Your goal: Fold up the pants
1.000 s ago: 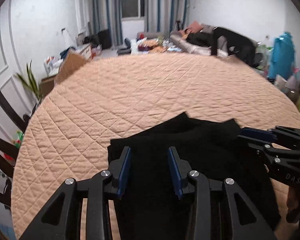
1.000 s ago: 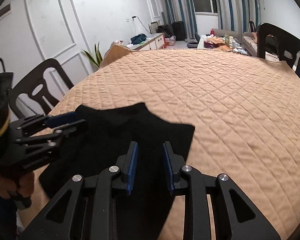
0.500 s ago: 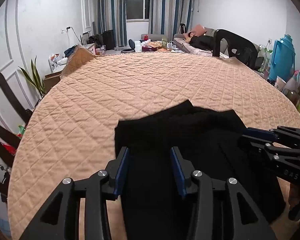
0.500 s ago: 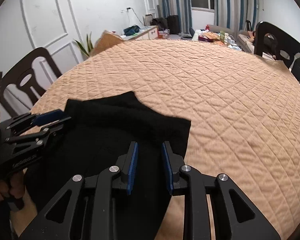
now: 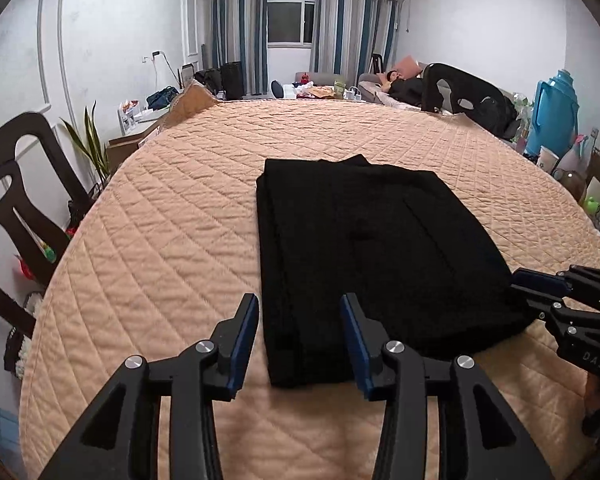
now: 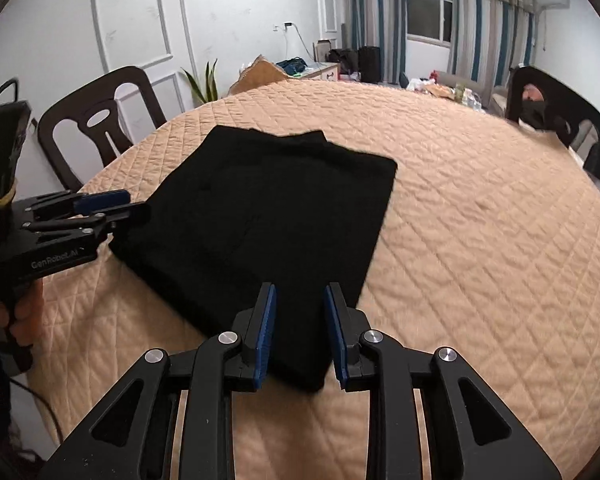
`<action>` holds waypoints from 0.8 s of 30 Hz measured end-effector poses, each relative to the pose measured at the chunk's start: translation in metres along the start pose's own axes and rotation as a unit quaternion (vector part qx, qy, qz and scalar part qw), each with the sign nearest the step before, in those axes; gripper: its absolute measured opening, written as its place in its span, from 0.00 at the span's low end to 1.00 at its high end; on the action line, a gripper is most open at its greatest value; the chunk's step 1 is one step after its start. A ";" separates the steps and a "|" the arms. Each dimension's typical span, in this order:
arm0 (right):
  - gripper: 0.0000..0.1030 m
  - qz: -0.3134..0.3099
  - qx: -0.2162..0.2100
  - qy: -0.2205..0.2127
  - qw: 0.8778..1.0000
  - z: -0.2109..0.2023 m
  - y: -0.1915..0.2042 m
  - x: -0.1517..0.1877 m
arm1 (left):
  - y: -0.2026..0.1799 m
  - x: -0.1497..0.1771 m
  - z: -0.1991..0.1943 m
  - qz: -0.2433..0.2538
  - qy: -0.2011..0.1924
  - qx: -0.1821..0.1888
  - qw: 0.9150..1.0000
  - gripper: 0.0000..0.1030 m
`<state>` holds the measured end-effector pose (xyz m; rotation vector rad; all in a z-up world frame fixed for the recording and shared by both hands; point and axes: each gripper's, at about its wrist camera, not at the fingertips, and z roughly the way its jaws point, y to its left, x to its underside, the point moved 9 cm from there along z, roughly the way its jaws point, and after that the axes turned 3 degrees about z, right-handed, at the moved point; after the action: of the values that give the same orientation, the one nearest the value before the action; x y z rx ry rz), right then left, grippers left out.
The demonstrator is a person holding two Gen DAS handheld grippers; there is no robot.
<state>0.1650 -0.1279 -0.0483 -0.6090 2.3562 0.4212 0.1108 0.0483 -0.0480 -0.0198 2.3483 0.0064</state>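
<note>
The black pants (image 5: 372,248) lie folded into a flat rectangle on the round table's peach quilted cover (image 5: 172,232); they also show in the right wrist view (image 6: 268,208). My left gripper (image 5: 300,340) is open and empty, raised just above the pants' near left corner. My right gripper (image 6: 300,332) is open and empty above the near right corner. Each gripper shows in the other's view: the right one (image 5: 540,284) at the pants' right edge, the left one (image 6: 112,208) at their left edge.
Dark chairs stand at the table's left (image 5: 8,200) and far right (image 6: 556,108). A plant (image 5: 88,148) and a cardboard box (image 5: 188,100) are at the far left. A blue thermos (image 5: 552,116) and clutter stand on the right. A sofa (image 5: 384,92) is behind.
Both grippers have pulled back toward me and lifted off the pants. The pants now lie flat as a tidy folded rectangle, with their near edge in front of the fingers.
</note>
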 end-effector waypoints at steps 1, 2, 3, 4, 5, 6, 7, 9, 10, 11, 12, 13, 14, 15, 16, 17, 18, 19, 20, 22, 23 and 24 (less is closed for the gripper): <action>0.25 0.001 -0.001 -0.001 1.000 -0.002 -0.001 0.002 | -0.001 0.002 -0.002 0.000 -0.001 0.000 1.000 0.45; 0.25 0.003 -0.002 -0.003 1.000 -0.002 -0.002 0.003 | -0.002 0.002 -0.003 0.000 -0.002 0.000 1.000 0.45; 0.25 0.005 -0.003 -0.004 1.000 -0.003 -0.003 0.004 | -0.004 0.002 -0.003 0.001 -0.002 -0.001 1.000 0.45; 0.25 0.009 -0.004 -0.004 1.000 -0.003 -0.003 0.004 | -0.005 0.002 -0.003 0.002 -0.003 -0.002 1.000 0.45; 0.25 0.011 -0.004 -0.005 1.000 -0.003 -0.004 0.004 | -0.006 0.002 -0.004 0.003 -0.004 -0.003 1.000 0.45; 0.25 0.012 -0.003 -0.006 1.000 -0.004 -0.004 0.004 | -0.007 0.003 -0.004 0.003 -0.004 -0.004 1.000 0.45; 0.25 0.014 -0.003 -0.006 1.000 -0.006 -0.004 0.006 | -0.008 0.003 -0.005 0.002 -0.005 -0.005 1.000 0.45; 0.25 0.013 -0.001 -0.006 1.000 -0.009 -0.003 0.008 | -0.010 0.004 -0.007 0.002 -0.005 -0.002 1.000 0.45; 0.25 0.013 -0.001 -0.005 1.000 -0.012 -0.003 0.010 | -0.011 0.005 -0.008 0.001 -0.004 0.002 1.000 0.45; 0.25 0.013 -0.001 -0.005 1.000 -0.014 -0.003 0.012 | -0.012 0.007 -0.008 0.000 -0.003 0.006 1.000 0.45; 0.25 0.015 -0.001 -0.006 1.000 -0.016 -0.004 0.013 | -0.013 0.009 -0.009 0.000 -0.003 0.007 1.000 0.45; 0.25 0.017 -0.004 -0.007 1.000 -0.019 -0.003 0.015 | -0.013 0.011 -0.009 -0.001 -0.002 0.007 1.000 0.45; 0.25 0.019 -0.007 -0.007 1.000 -0.022 -0.003 0.017 | -0.014 0.012 -0.010 -0.002 -0.001 0.008 1.000 0.45; 0.25 0.019 -0.009 -0.006 1.000 -0.025 -0.002 0.019 | -0.014 0.014 -0.010 -0.004 0.001 0.009 1.000 0.45; 0.25 0.017 -0.007 -0.004 1.000 -0.026 -0.002 0.022 | -0.015 0.015 -0.011 -0.004 0.002 0.008 1.000 0.45; 0.25 0.015 -0.004 -0.001 1.000 -0.027 -0.001 0.025 | -0.015 0.017 -0.012 -0.004 0.003 0.005 1.000 0.44; 0.25 0.013 -0.002 0.002 1.000 -0.028 -0.001 0.029 | -0.015 0.020 -0.014 -0.004 0.004 0.004 1.000 0.44; 0.25 0.013 -0.003 0.004 1.000 -0.028 -0.001 0.030 | -0.016 0.023 -0.015 -0.003 0.004 0.003 1.000 0.44; 0.25 0.013 -0.003 0.006 1.000 -0.029 0.000 0.034 | -0.017 0.025 -0.017 -0.003 0.004 0.003 1.000 0.44; 0.26 0.013 0.000 0.007 1.000 -0.030 0.001 0.038 | -0.018 0.031 -0.019 -0.001 0.006 0.001 1.000 0.44; 0.27 0.012 0.002 0.009 1.000 -0.029 0.001 0.040 | -0.019 0.033 -0.020 0.000 0.008 0.001 1.000 0.44; 0.31 0.010 0.004 0.011 1.000 -0.029 0.002 0.043 | -0.020 0.035 -0.021 0.002 0.009 0.000 1.000 0.44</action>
<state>0.1202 -0.1523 -0.0555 -0.5884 2.3853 0.4157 0.0718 0.0274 -0.0586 -0.0146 2.3664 0.0094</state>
